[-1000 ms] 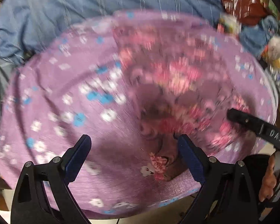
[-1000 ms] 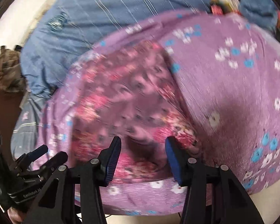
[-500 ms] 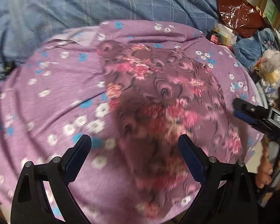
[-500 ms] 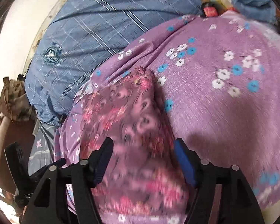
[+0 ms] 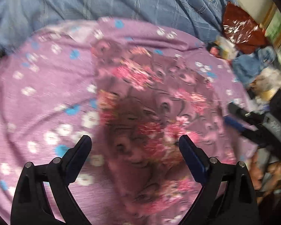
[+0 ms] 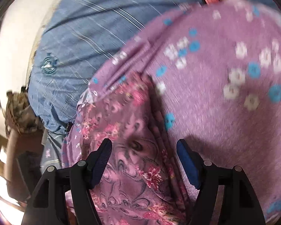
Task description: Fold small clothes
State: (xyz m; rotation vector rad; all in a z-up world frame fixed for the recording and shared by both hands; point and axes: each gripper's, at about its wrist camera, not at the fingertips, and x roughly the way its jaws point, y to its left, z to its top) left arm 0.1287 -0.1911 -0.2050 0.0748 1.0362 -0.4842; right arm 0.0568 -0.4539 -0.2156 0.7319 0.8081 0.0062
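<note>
A small garment point(image 5: 149, 103) with pink flowers and dark swirls lies folded on a purple flowered sheet point(image 5: 46, 93). My left gripper point(image 5: 134, 140) hovers over its near part, open, with nothing pinched. In the right wrist view the same garment point(image 6: 121, 112) runs along the sheet's point(image 6: 224, 112) left side. My right gripper point(image 6: 143, 143) hangs above its folded edge; its jaws are opening and the pads do not press the cloth. The right gripper point(image 5: 229, 113) also shows at the right edge of the left wrist view.
Blue checked bedding point(image 5: 121, 0) lies beyond the sheet. At the far right are a red-brown shiny bag point(image 5: 239, 28), a blue cloth heap point(image 5: 252, 63) and other clutter. A person's hand point(image 5: 260, 170) holds the right tool. A brown bundle point(image 6: 20, 110) sits at the left.
The right jaws have widened and let go of the garment. Both grippers have drawn back from it, and the garment now lies flatter on the sheet.
</note>
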